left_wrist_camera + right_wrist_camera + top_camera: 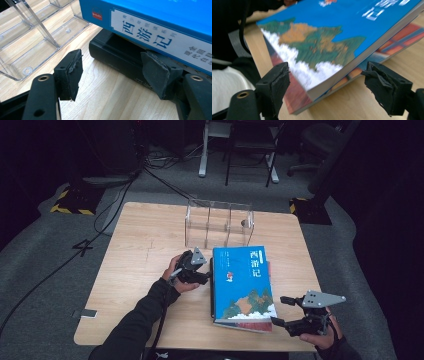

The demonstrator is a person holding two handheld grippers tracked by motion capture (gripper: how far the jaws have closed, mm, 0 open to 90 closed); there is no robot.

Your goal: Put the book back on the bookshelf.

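A blue book (242, 282) with Chinese characters on its cover lies on top of a small stack in the middle of the wooden table (140, 270). My left gripper (206, 270) is at the stack's left side and stands open. In the left gripper view its right pad (156, 73) rests against the spine of a black book (117, 55) under the blue book (150, 32); the left pad (72, 71) is free. My right gripper (280, 311) is open at the stack's near right corner. That corner of the blue book (319, 37) sits between the jaws (329, 82), untouched, above a red-and-blue book (294, 100).
A clear acrylic divider box (220, 222) stands just behind the books, and it is close on the left in the left gripper view (32, 37). The table's front edge (200, 345) runs just below both hands. Cables (115, 200) and chair legs (240, 165) lie on the floor beyond.
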